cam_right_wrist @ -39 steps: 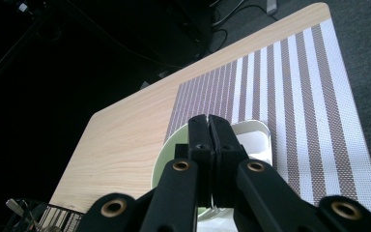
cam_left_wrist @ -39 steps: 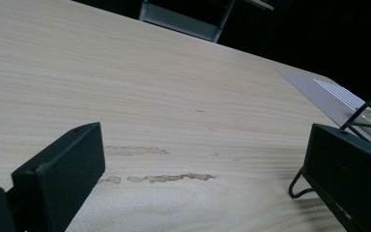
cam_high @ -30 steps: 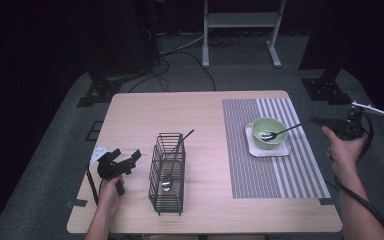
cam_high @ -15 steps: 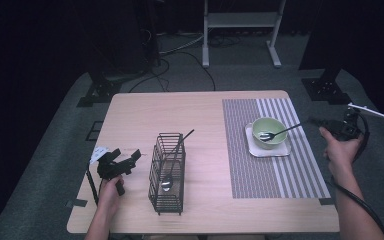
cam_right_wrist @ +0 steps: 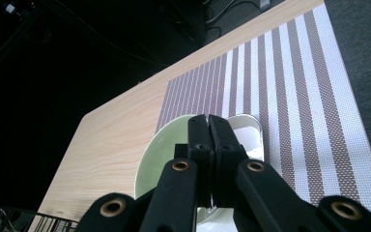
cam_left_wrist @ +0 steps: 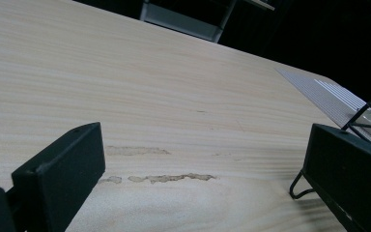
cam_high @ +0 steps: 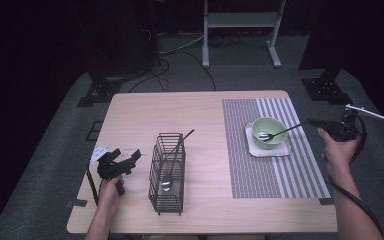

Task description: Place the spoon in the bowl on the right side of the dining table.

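A pale green bowl (cam_high: 270, 127) sits on a white square plate (cam_high: 282, 149) on the striped mat. A spoon (cam_high: 280, 132) lies with its head in the bowl and its handle pointing right. My right gripper (cam_high: 311, 121) meets the handle's end at the table's right edge. In the right gripper view its jaws (cam_right_wrist: 207, 121) are pressed together over the bowl (cam_right_wrist: 154, 159), apparently shut on the handle. My left gripper (cam_high: 126, 154) is held open, low over the table's left side, just left of a black wire basket (cam_high: 167, 172). In the left gripper view the gripper (cam_left_wrist: 203, 140) has bare wood between its jaws.
A ladle (cam_high: 169, 179) stands inside the wire basket, its handle sticking out at the top. The basket's wire foot (cam_left_wrist: 297, 186) is beside the left gripper's right jaw. The striped mat (cam_high: 280, 175) covers the table's right third. Stand legs and cables lie on the floor behind.
My right gripper has shifted slightly left, toward the bowl. The left gripper, basket and bowl have stayed put.
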A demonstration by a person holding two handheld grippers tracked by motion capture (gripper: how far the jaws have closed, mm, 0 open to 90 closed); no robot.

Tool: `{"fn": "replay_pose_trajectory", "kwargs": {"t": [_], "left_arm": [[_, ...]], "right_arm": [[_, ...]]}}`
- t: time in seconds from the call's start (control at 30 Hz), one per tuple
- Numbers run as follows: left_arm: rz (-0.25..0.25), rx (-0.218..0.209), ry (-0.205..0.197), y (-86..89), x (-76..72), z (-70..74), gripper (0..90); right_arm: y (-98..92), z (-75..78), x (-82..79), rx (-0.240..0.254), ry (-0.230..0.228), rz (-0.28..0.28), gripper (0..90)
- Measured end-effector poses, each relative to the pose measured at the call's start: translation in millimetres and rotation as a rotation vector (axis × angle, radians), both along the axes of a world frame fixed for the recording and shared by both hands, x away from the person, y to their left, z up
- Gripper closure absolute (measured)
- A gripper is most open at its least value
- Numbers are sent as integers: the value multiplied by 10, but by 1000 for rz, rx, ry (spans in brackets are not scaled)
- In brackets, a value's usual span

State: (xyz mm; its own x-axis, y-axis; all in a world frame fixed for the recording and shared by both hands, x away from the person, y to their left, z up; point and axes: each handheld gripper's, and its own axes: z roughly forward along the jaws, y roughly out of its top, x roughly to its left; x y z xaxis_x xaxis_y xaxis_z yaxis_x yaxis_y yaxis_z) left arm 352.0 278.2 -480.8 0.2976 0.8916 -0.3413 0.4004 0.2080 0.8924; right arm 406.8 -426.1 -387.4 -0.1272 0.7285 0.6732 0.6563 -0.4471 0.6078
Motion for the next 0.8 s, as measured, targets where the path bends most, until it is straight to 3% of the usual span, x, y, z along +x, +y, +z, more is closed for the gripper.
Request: {"fn": "replay_pose_trajectory", "kwargs": {"t": [0.8], "left_arm": [[3, -9, 1, 4, -1, -2, 1]], "right_arm": [[37, -105, 66, 3, 18, -2, 881]]}}
